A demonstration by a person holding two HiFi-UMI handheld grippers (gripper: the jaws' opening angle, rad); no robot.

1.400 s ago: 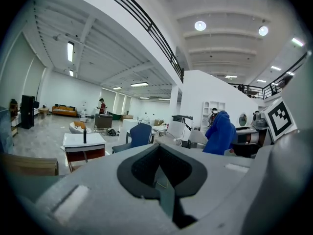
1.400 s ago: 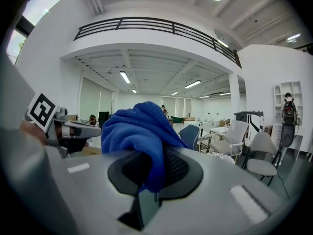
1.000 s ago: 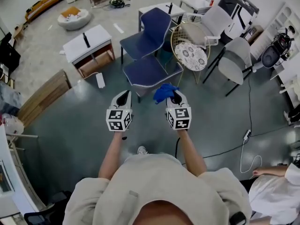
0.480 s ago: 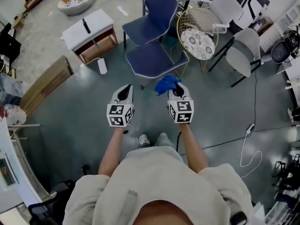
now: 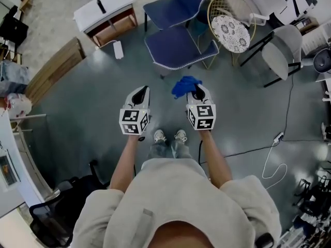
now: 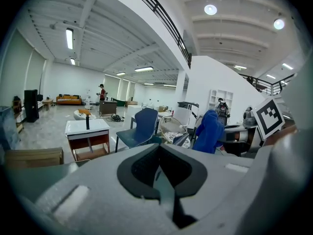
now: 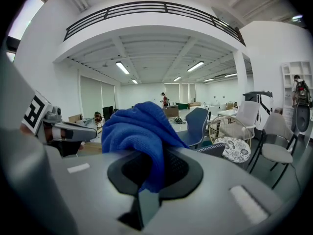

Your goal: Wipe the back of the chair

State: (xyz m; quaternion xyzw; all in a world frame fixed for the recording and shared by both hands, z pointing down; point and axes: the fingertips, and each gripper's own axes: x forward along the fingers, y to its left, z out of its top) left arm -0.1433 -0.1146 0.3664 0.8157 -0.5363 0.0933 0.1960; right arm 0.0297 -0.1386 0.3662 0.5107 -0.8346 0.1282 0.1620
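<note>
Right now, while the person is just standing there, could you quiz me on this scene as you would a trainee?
1. True or false: the left tool holds the blue cloth.
2. What stands just beside the nearest blue chair? A) a ladder B) a wire chair with a patterned cushion C) a fridge
3. Short answer: is the cloth touching that blue chair?
Key: 1 false, the right tool grips it; 2 B; 3 no, it is held in the air, apart from the chair.

Shirt (image 5: pixel 176 200): pale beige, short-sleeved.
Shoes (image 5: pixel 159 136): white.
Left gripper (image 5: pixel 140 92): pale grey shell, black-and-white marker cube.
Right gripper (image 5: pixel 198 91): same shell and cube.
</note>
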